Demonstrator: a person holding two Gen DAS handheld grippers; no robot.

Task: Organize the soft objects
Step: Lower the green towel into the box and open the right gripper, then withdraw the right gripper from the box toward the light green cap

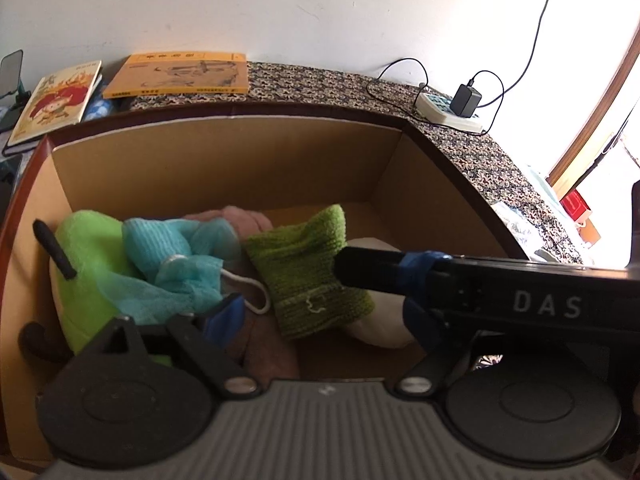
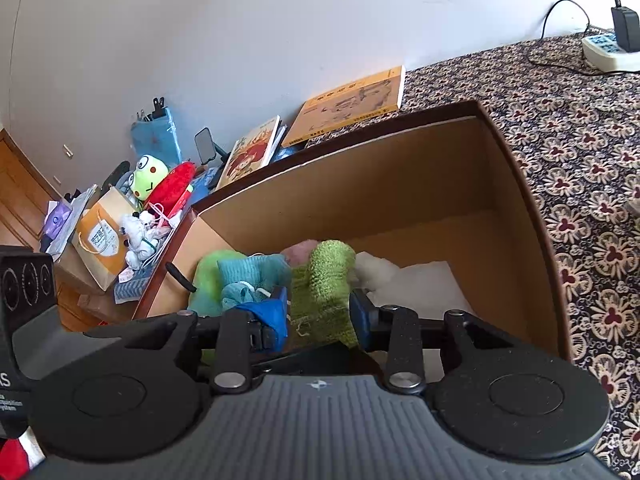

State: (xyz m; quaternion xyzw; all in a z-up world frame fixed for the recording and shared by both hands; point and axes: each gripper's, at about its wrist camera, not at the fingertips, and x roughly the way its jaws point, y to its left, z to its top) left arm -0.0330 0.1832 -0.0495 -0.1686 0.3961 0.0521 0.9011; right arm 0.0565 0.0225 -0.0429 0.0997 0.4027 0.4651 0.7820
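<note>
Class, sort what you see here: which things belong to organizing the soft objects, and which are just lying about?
Job: cardboard box, green knit cloth, blue mesh, lime plush, white cloth.
Lying about: books, power strip, frog toy.

Lived-in home room, likely bedroom or living corner. Cardboard box (image 2: pixel 400 184) as landmark, resting on floral patterned cloth (image 2: pixel 580 168). Behind box, by plain white wall (image 2: pixel 200 40): orange book (image 2: pixel 348 106), cartoon-cover book (image 2: pixel 252 150). Right of box: power strip (image 1: pixel 448 114) with plugged charger (image 1: pixel 466 100). Left of box: frog plush (image 2: pixel 150 174), red plush (image 2: pixel 172 188), paper shopping bag (image 2: pixel 102 240), wooden floor (image 2: pixel 16 192).
</note>
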